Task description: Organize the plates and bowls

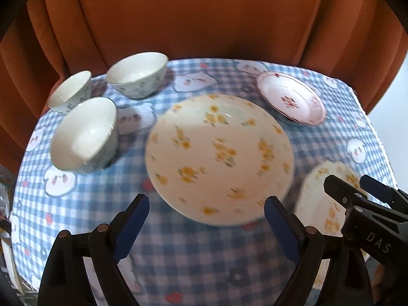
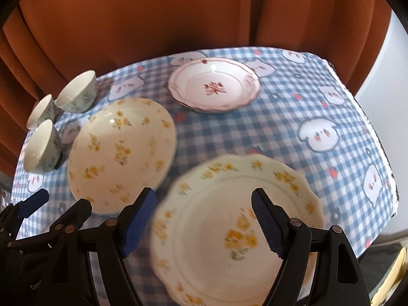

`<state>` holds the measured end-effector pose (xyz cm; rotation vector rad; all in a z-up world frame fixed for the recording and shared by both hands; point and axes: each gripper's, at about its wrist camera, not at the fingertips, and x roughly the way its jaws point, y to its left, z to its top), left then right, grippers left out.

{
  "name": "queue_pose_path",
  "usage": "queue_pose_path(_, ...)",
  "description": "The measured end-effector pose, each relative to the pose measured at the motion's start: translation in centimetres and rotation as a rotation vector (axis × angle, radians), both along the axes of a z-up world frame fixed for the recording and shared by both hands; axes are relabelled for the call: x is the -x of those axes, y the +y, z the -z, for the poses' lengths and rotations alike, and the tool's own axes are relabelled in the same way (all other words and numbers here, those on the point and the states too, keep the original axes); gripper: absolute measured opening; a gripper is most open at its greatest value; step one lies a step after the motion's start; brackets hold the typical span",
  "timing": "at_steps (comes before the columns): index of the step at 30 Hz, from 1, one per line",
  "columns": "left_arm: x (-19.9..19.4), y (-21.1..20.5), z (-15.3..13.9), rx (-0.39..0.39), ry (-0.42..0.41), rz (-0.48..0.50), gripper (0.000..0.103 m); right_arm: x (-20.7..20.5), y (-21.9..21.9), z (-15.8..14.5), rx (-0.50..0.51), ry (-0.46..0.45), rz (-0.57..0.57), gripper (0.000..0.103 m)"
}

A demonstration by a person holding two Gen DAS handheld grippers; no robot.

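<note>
**Orange drapes behind a checked table**

A table (image 2: 318, 97) under a blue-and-white gingham cloth (image 1: 193, 250) printed with white cartoon figures stands before heavy rust-orange curtains (image 1: 193, 12) in deep folds. A pale wall (image 2: 382, 58) shows at right; soft daylight

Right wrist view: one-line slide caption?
Open right gripper above scalloped yellow-flower plate; round plate, pink plate, three bowls beyond.
</note>
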<state>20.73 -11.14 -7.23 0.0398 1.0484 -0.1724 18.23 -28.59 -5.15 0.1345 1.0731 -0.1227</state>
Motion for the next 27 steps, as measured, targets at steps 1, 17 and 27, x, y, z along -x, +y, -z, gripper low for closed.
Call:
queue_pose_path(1,-0.5,0.3,0.0,-0.003,-0.005,-0.006,0.093,-0.6,0.4,-0.1,-0.003,-0.003,-0.002,0.081)
queue_pose_path(17,-7.5,0.9,3.4,-0.068,0.023,-0.093,0.092,-8.7,2.0,2.9,-0.015,-0.001,0.003,0.081)
queue_pose_path(27,-9.8,1.0,6.4,-0.052,0.078,-0.109,0.083,-12.1,3.2,6.0,-0.035,0.026,-0.050,0.075)
